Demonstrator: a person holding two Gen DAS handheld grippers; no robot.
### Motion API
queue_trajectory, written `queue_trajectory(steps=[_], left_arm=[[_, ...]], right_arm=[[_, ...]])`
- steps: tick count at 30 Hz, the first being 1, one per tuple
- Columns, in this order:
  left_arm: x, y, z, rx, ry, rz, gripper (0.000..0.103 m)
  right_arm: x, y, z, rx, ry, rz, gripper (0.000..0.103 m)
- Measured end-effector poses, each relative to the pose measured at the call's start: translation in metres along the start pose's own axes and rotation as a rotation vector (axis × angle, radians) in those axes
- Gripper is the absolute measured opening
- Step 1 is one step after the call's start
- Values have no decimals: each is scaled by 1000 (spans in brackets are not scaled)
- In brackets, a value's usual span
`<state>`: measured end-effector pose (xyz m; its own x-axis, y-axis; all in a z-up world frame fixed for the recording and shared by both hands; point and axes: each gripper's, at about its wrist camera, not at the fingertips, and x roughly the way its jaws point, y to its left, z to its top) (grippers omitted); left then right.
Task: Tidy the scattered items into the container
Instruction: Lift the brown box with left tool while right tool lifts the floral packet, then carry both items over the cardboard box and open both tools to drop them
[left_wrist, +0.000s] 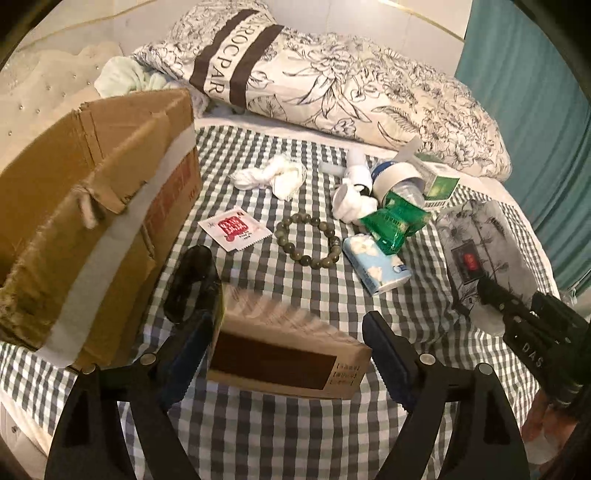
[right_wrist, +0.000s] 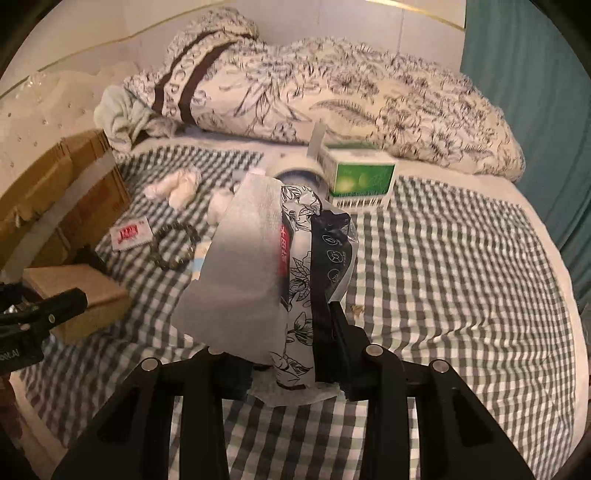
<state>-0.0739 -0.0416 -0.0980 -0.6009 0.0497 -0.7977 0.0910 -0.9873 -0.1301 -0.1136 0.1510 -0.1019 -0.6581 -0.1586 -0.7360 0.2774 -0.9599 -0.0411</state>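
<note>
My left gripper (left_wrist: 288, 332) has its jaws wide, and both pads press on the ends of a tan box with a brown label (left_wrist: 284, 354), held just over the checked bedsheet (left_wrist: 258, 424). The open cardboard container (left_wrist: 92, 206) stands close on its left. My right gripper (right_wrist: 288, 343) is shut on a grey floral tissue pack (right_wrist: 280, 280), which hides its fingertips. On the sheet lie a bead bracelet (left_wrist: 308, 240), a red-and-white sachet (left_wrist: 232, 229), white cloth (left_wrist: 273, 175), a blue tissue pack (left_wrist: 376, 266), a green packet (left_wrist: 395, 221), a tape roll (left_wrist: 395, 181) and a green box (left_wrist: 441, 186).
A floral quilt (left_wrist: 351, 85) is heaped along the back of the bed. A teal curtain (left_wrist: 535, 110) hangs at the right. A dark glossy object (left_wrist: 195, 284) lies beside my left finger, near the container's corner. The right gripper (left_wrist: 495, 295) shows at the right of the left wrist view.
</note>
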Motion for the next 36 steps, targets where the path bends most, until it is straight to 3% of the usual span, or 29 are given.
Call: queue_trajectory(steps=[24,36], left_arm=[[-62,-9,2,21,-111,19,84],[-95,-1,32,40,-134,16,84]], right_arm=[[-67,1,12,56,-103,71,35],[-104,8,40,42,-148,62,35]])
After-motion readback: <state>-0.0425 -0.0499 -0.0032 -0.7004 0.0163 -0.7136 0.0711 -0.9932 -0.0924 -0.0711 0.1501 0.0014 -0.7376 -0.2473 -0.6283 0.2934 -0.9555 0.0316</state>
